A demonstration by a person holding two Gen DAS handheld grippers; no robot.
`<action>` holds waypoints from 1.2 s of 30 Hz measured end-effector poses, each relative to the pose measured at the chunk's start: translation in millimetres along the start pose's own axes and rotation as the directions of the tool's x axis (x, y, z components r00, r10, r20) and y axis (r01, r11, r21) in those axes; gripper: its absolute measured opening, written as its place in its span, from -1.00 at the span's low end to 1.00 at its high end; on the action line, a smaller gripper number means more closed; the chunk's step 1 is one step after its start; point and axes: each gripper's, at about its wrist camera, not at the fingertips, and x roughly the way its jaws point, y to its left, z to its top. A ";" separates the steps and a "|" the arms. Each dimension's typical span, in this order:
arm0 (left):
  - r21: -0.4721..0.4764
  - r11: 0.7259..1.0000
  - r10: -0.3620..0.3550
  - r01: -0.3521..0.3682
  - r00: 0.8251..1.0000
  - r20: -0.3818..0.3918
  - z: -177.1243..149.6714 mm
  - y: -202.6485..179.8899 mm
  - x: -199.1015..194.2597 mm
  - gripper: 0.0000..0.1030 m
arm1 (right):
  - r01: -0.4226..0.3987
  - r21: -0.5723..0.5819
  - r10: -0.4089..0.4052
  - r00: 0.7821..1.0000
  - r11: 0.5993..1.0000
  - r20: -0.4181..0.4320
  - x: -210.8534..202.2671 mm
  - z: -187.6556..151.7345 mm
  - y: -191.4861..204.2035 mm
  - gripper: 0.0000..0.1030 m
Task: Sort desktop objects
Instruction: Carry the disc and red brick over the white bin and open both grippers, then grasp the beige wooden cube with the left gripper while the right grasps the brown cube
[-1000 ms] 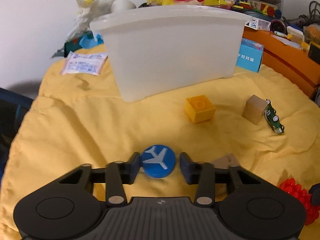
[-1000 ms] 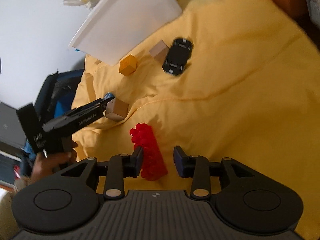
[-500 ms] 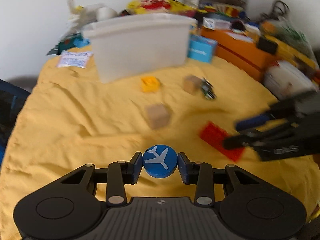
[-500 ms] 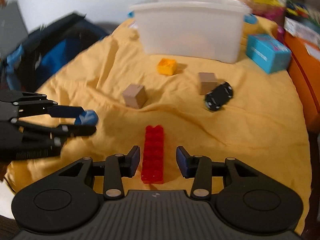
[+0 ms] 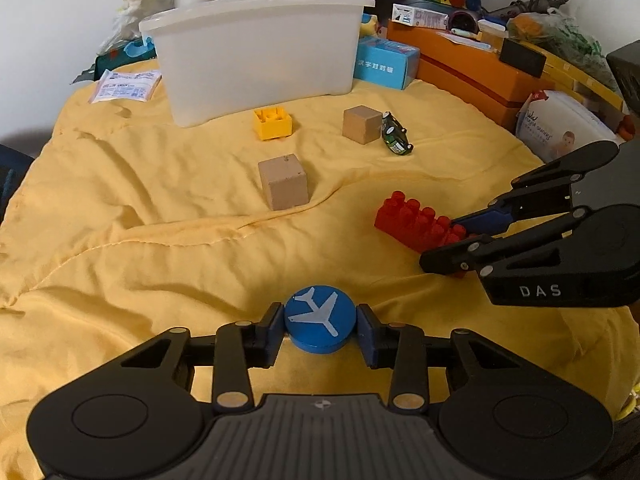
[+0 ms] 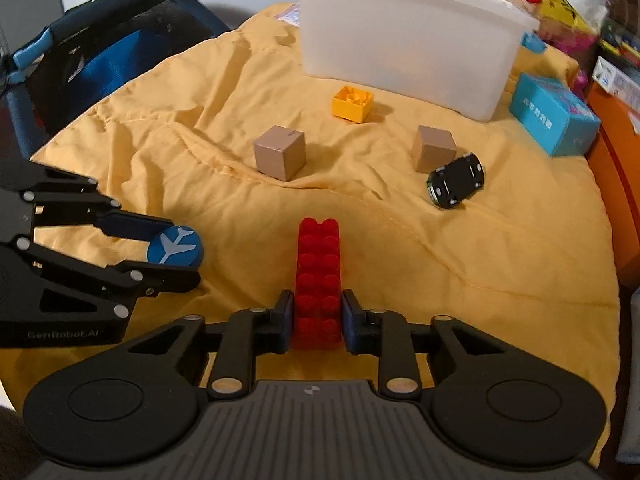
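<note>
Spread across the whole surface: a rumpled yellow cloth (image 5: 132, 240). At its far edge, a large translucent white plastic bin (image 5: 256, 52), upright, with a light blue cardboard box (image 6: 556, 120) just beside it. Near the bottom of each wrist view, a black two-finger tool. Left gripper (image 5: 320, 330) clamped on a round blue wooden disc with a white airplane (image 5: 320, 318), pads pressed to its sides. Right gripper (image 6: 316, 320) closing, pads against both long sides of a long red studded plastic brick (image 6: 318, 280), which lies on the cloth. Mid-cloth, well apart from both: two plain tan wooden cubes (image 6: 280, 152) (image 6: 434, 148), the farther touching a small dark green toy car (image 6: 456, 180). Nearest the bin, a small yellow plastic building block (image 6: 352, 103).
</note>
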 end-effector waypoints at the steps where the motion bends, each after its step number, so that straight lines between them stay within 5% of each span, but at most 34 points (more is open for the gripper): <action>1: -0.004 1.000 -0.008 0.008 1.000 0.001 0.6 1.0 -1.0 -0.19 | 0.004 -0.014 -0.004 1.000 1.000 -0.001 -0.2 0.4 1.4 -0.48; 7: 0.032 0.999 0.014 -0.016 0.998 0.067 15.1 1.6 -15.8 -0.19 | 0.029 0.019 -0.029 0.999 0.999 0.035 -10.4 6.2 -4.8 -0.48; 12: 0.028 0.997 0.065 -0.072 0.978 0.199 59.3 17.1 -26.7 -0.19 | 0.099 0.033 -0.103 0.985 0.995 0.141 -21.9 36.1 -23.3 -0.48; 18: 0.041 0.984 0.146 -0.173 0.917 0.371 137.0 37.6 -27.9 -0.19 | 0.201 0.086 -0.218 0.895 0.976 0.389 -37.2 108.3 -53.4 -0.48; 24: 0.046 0.967 0.204 -0.252 0.866 0.457 213.2 50.2 -1.3 -0.19 | 0.232 0.142 -0.272 0.830 0.962 0.487 -23.6 178.7 -80.3 -0.39; 26: 0.043 0.964 0.215 -0.263 0.864 0.455 227.3 53.8 7.0 -0.14 | 0.251 0.128 -0.282 0.834 0.959 0.475 -17.4 185.3 -84.6 -0.17; 30: 0.045 0.970 0.190 -0.237 0.867 0.461 208.5 54.8 1.5 0.00 | 0.215 0.126 -0.249 0.851 0.968 0.463 -22.5 158.2 -85.0 -0.18; 36: 0.027 0.991 0.118 -0.133 0.940 0.319 148.8 48.6 5.9 0.00 | 0.144 0.175 -0.194 0.928 0.974 0.318 -13.7 98.9 -88.7 -0.18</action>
